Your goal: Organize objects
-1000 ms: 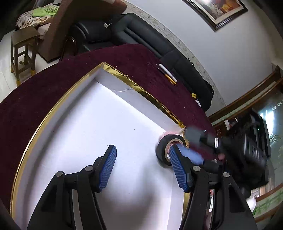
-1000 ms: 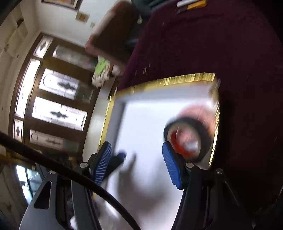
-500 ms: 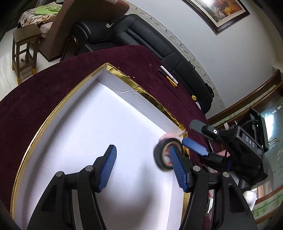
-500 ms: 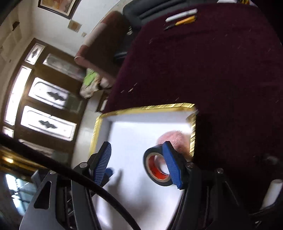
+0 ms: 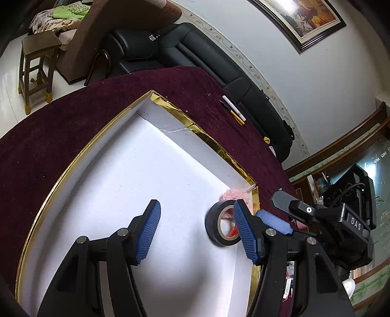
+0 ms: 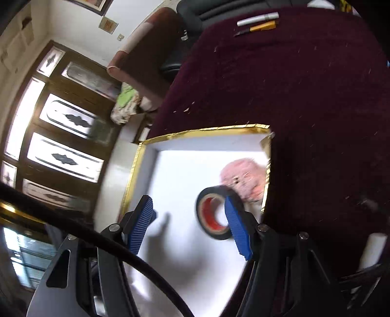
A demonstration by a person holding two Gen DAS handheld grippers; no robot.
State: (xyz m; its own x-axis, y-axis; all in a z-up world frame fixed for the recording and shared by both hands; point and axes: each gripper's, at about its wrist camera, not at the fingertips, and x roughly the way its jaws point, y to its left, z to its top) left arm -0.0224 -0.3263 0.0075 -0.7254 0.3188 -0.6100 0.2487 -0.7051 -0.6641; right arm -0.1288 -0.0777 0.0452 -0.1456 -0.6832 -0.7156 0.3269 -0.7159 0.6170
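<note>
A roll of black tape (image 5: 220, 225) with a red inner core is seen standing on edge on the white floor of a shallow gold-rimmed tray (image 5: 80, 156), near the tray's right-hand corner. In the left wrist view the left gripper (image 5: 196, 231) is held over the tray with its blue ribbed fingers spread apart and nothing between them; the tape roll lies just beyond the right-hand finger and is partly hidden by it. The right gripper (image 5: 275, 219) is seen at the tray's right rim, just beside the roll, one blue pad showing.

In the right wrist view the right gripper (image 6: 190, 224) is likewise parted and empty, and the tape (image 6: 212, 214) is overlapped by the right-hand finger; whether it is touched cannot be told. A fuzzy pink object (image 6: 243, 178) is found just behind the roll, in the tray's corner (image 6: 136, 170).

The tray is set on a dark maroon tablecloth (image 5: 48, 136). Farther along the cloth a white marker (image 5: 234, 108) and a yellow-barrelled pen (image 5: 236, 118) are laid side by side. A black leather sofa (image 5: 195, 61), a wooden stool (image 5: 36, 63) and a framed painting (image 5: 302, 17) on the white wall are visible beyond; dark wooden doors with frosted glass panels (image 6: 63, 136) are shown in the right wrist view.
</note>
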